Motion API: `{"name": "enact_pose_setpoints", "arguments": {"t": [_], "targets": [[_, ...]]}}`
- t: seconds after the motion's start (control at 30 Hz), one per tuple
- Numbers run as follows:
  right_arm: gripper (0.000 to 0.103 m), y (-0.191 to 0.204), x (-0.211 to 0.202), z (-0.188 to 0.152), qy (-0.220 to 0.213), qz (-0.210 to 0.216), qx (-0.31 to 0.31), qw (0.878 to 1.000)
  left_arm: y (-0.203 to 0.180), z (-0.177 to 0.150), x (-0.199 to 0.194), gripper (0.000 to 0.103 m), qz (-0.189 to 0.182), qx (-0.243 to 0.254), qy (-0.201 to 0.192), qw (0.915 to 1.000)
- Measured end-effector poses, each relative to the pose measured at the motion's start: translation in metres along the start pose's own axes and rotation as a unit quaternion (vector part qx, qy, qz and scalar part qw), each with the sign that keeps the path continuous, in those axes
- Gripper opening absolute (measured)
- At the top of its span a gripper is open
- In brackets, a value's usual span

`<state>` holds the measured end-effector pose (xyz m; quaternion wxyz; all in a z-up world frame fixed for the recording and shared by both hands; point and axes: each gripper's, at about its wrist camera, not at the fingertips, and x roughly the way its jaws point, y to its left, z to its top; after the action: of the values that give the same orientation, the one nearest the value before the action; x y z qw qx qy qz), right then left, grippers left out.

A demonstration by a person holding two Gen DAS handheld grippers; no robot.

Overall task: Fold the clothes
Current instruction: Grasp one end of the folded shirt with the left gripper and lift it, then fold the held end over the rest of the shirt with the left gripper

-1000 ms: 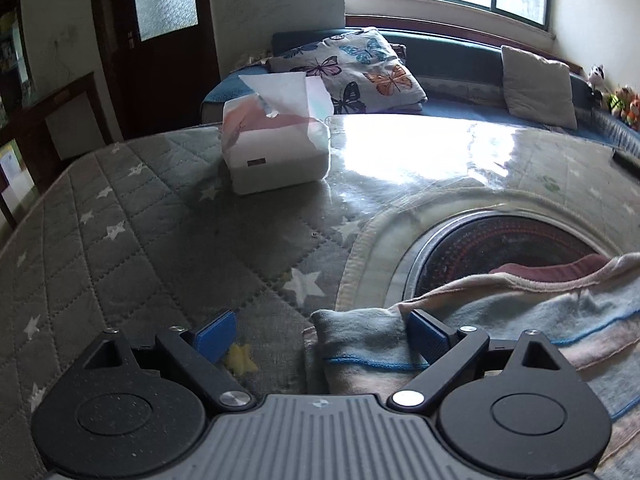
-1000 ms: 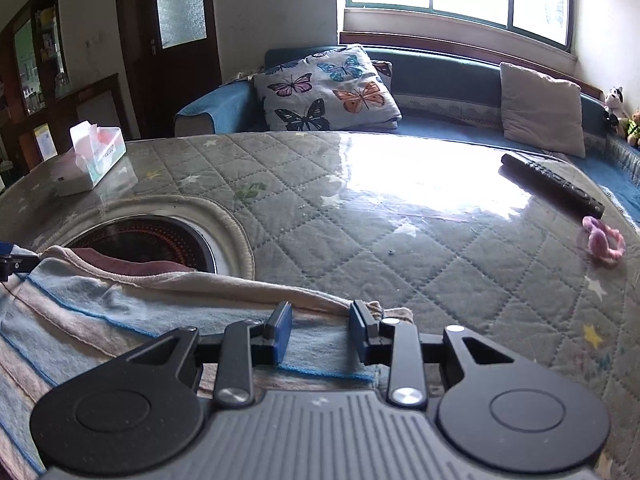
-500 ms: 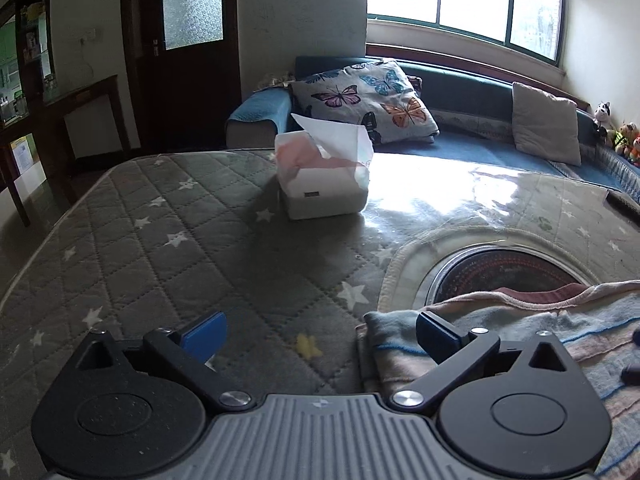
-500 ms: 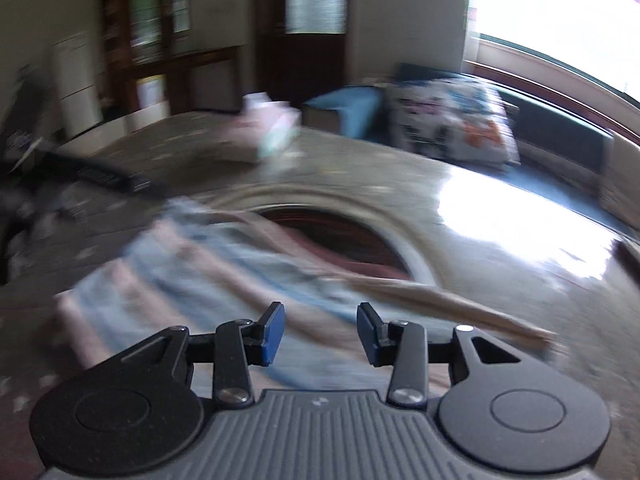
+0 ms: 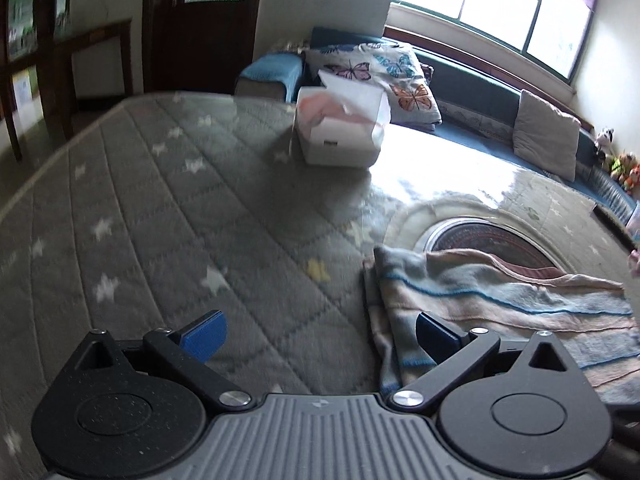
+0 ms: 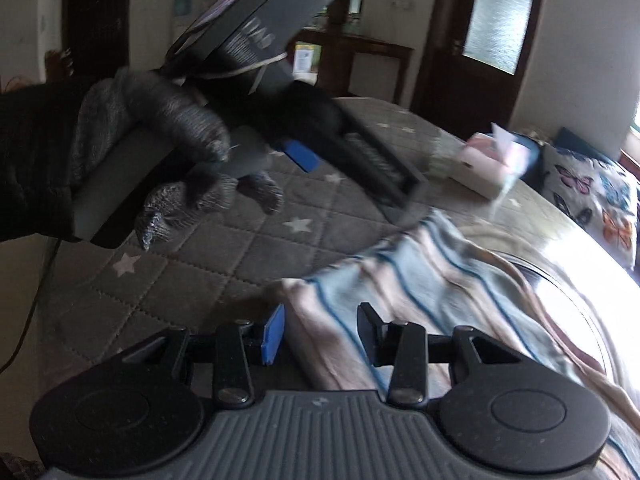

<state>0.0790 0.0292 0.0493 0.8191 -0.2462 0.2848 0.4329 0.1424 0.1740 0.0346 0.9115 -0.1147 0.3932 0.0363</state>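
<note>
**Striped garment folded on quilted table top; both grippers empty**

Striped garment point(image 5: 500, 300): soft knit cloth, pale blue and pink bands with thin blue lines. Lies flat in a folded stack on the grey quilted star-pattern table cover point(image 5: 168, 216), partly over a round dark patterned inset point(image 5: 492, 240) ringed in cream.

Left gripper point(image 5: 318, 334): fingers spread wide, nothing between them. Blue pad of the left finger over bare cover; the right finger is over the garment's near left corner. Contact not determinable.

Right gripper point(image 6: 318, 334): fingers moderately apart, empty, over the garment's near edge.

Right wrist view: gloved hand point(image 6: 160, 152) (grey knit glove, black sleeve) grips the left gripper's handle above the cover.

White tissue box point(image 5: 340, 132) stands on the cover, well beyond the garment.
</note>
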Motion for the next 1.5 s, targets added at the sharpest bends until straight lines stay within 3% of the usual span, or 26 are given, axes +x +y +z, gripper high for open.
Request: {"name": "enact_pose_setpoints", "arguments": {"t": [0.2, 0.27, 0.37, 0.7, 0.83, 0.9, 0.97, 1.07, 1.33, 1.5], "targets": [[0.038, 0.033, 0.020, 0.001, 0.008, -0.030, -0.055, 0.998, 0.004, -0.008, 0.002, 0.101, -0.021, -0.032, 0.016, 0.9991], [0.026, 0.037, 0.020, 0.002, 0.006, -0.035, -0.058, 0.998, 0.005, -0.010, 0.002, 0.101, -0.033, -0.045, 0.021, 0.9982], [0.012, 0.035, 0.012, 0.003, -0.003, -0.033, -0.041, 0.999, 0.006, -0.013, 0.001, 0.098, -0.055, -0.069, 0.031, 0.9956], [0.008, 0.014, -0.034, 0.006, -0.054, -0.024, 0.025, 0.998, -0.002, -0.019, 0.000, 0.083, -0.133, -0.143, 0.060, 0.9790], [0.007, 0.012, -0.051, 0.003, -0.069, -0.016, 0.032, 0.997, -0.002, -0.027, 0.000, 0.065, -0.161, -0.177, 0.069, 0.9684], [0.007, 0.013, -0.058, 0.001, -0.075, -0.012, 0.033, 0.997, 0.000, -0.034, 0.003, 0.054, -0.185, -0.201, 0.080, 0.9587], [0.007, 0.014, -0.063, 0.000, -0.079, -0.007, 0.032, 0.996, 0.000, -0.041, 0.008, 0.031, -0.201, -0.220, 0.090, 0.9502], [0.007, 0.017, -0.069, -0.004, -0.079, -0.001, 0.032, 0.996, 0.001, -0.048, 0.013, 0.015, -0.212, -0.237, 0.097, 0.9432], [0.017, -0.003, -0.088, -0.020, -0.068, 0.015, 0.064, 0.995, -0.003, -0.041, 0.012, 0.013, -0.204, -0.222, 0.092, 0.9489], [0.017, -0.037, -0.090, -0.034, -0.052, -0.022, 0.101, 0.993, -0.004, -0.041, 0.011, 0.013, -0.201, -0.219, 0.090, 0.9506]]}}
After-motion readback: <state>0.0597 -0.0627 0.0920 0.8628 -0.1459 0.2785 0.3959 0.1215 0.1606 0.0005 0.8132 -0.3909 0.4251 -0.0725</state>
